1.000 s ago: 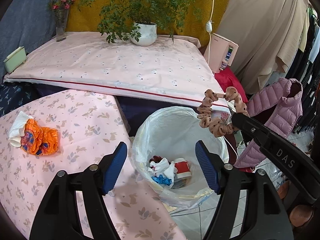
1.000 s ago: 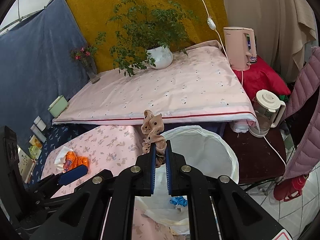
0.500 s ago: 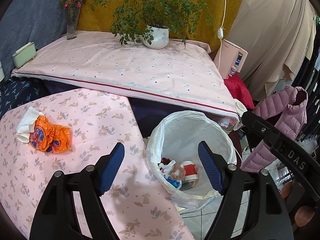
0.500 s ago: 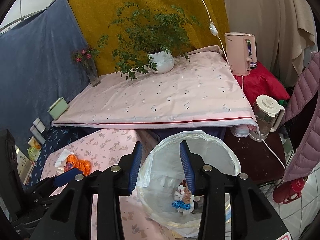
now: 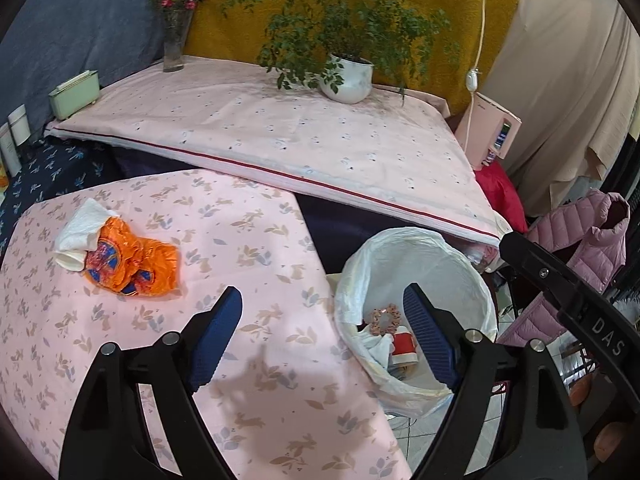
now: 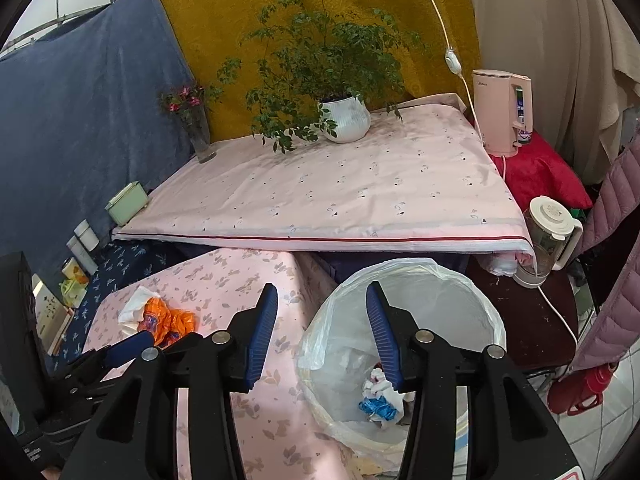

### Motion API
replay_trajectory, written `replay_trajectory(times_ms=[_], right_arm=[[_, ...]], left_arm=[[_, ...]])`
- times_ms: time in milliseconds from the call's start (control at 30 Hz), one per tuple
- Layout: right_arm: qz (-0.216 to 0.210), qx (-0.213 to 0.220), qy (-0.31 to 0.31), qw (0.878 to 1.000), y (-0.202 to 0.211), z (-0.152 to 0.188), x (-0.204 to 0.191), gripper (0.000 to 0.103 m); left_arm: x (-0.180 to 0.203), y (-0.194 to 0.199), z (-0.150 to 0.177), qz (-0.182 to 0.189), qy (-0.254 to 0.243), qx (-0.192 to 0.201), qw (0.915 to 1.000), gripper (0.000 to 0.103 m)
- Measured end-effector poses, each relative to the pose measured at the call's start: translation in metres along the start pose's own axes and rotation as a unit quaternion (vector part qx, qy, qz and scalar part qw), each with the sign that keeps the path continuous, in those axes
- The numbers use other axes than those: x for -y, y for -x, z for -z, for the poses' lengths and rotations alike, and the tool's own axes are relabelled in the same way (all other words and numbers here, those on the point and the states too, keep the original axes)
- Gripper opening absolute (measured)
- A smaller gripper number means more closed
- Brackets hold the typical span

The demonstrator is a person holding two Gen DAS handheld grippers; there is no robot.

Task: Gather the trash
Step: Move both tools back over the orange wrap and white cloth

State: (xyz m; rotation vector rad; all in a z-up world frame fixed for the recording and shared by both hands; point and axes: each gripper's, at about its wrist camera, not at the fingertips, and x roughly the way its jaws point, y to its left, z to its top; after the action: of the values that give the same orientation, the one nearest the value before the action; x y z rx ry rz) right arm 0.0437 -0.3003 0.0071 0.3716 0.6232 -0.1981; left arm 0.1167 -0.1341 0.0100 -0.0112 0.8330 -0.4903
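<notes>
On the floral table point(image 5: 248, 240), an orange wrapper point(image 5: 132, 260) remains; both grippers point(image 5: 320, 332) point(image 6: 322, 328) are opening, empty. It could be crushed or pushed off edge.

A potted plant point(image 6: 344, 120) in a white pot is seen at upper centre on a raised surface covered with a pale pink sheet point(image 6: 340, 192). A glass vase of flowers point(image 6: 196, 128) stands at that surface's upper left corner, with a pale green box point(image 6: 128, 203) at its left edge. A pink kettle point(image 6: 502, 112) is noted upper right, a clear jug point(image 6: 550, 236) and a quilted pink jacket point(image 5: 592, 248) at right.
</notes>
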Motion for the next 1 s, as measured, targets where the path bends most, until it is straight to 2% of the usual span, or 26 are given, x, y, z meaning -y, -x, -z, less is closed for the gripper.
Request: replay_trajectory(times_ms=[700,1000], right_arm=[[-0.044,-0.033,0.049,0.997,-0.033,0.019,-0.089,0.046],[-0.070,-0.056,0.075,0.993,-0.055,0.035,-0.143,0.052]], left_arm=[[-0.109,0.016,0.009,-0.053,0.076,0.008,0.9957,0.082],[-0.183,0.020,0.022,-0.092,0.132,0.004,0.9871,0.086]])
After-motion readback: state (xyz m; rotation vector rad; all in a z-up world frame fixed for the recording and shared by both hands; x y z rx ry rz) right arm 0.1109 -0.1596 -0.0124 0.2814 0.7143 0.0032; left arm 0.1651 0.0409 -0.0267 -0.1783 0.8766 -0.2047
